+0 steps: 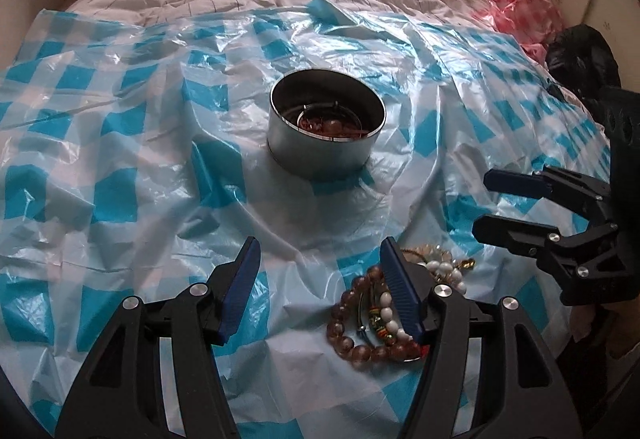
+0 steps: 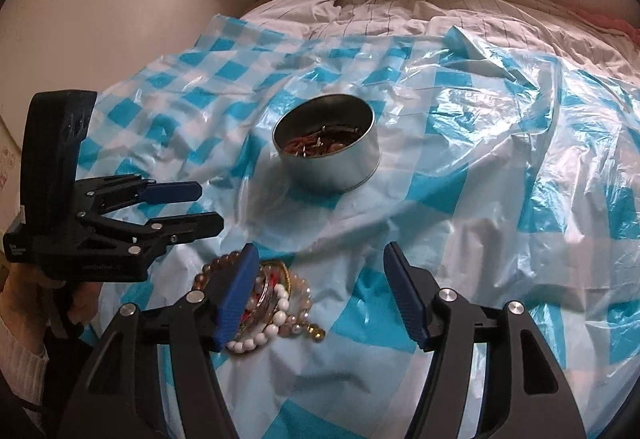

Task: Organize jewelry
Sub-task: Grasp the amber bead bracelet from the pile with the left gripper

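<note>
Left wrist view: both grippers, left [image 1: 320, 279] and right [image 1: 486, 205], are hovering empty, fingers apart. Bracelet pile [image 1: 380, 311] is lying on the checkered plastic sheet [image 1: 120, 159], near the round tin [image 1: 326, 131]. Best pinching one strand, lifting cleanly.

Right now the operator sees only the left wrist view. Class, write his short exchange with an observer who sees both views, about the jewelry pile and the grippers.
Operator: Is the pile between the right gripper's fingers?
Observer: No. The right gripper is open over bare plastic sheet; the jewelry pile lies partly behind its left finger.
Operator: What holds my gripper?
Observer: A bare hand with a white sleeve grips the left gripper.
</note>
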Tool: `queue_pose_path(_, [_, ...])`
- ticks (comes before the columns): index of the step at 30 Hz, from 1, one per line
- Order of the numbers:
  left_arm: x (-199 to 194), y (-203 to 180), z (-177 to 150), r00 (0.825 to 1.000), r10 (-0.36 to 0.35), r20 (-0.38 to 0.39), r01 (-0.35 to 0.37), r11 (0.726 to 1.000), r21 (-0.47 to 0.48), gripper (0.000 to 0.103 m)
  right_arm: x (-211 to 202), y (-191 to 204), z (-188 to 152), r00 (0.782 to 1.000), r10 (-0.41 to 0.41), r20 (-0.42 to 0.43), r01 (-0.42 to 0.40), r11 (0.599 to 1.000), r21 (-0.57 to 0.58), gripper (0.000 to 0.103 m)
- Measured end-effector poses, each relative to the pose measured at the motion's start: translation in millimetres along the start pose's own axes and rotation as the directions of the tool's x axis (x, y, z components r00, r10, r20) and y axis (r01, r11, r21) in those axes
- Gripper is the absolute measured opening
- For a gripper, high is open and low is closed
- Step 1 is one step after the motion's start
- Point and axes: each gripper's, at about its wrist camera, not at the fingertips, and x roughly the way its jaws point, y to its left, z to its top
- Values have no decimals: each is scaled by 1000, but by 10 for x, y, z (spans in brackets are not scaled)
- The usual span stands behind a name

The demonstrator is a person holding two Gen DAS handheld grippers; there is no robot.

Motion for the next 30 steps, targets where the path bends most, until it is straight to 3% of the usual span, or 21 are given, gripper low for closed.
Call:
queue_pose_path(18, [180, -106, -183, 998, -39, -52, 45, 994, 101, 59, 126, -8, 16, 1000, -7, -18, 7, 1000, -3, 67])
queue_pose_path(20, [198, -126, -202, 998, -28, -64, 35, 993, 115, 47, 142, 12, 11, 1000, -7, -23, 7, 1000, -11, 67])
queue_pose_path(21, [214, -126, -205, 996, -32, -83, 42, 992, 118, 27, 153, 23, 7, 1000, -7, -27, 7, 1000, -16, 67])
queue_pose_path(24, [207, -142, -217, 994, -38, -107, 53, 989, 139, 10, 185, 44, -6, 999, -5, -40, 4, 1000, -26, 67])
queue_pose_path(30, [43, 131, -134, 999, -33, -43, 34, 999, 20, 10, 225, 136, -33, 998, 17, -60, -21, 997, -68, 67])
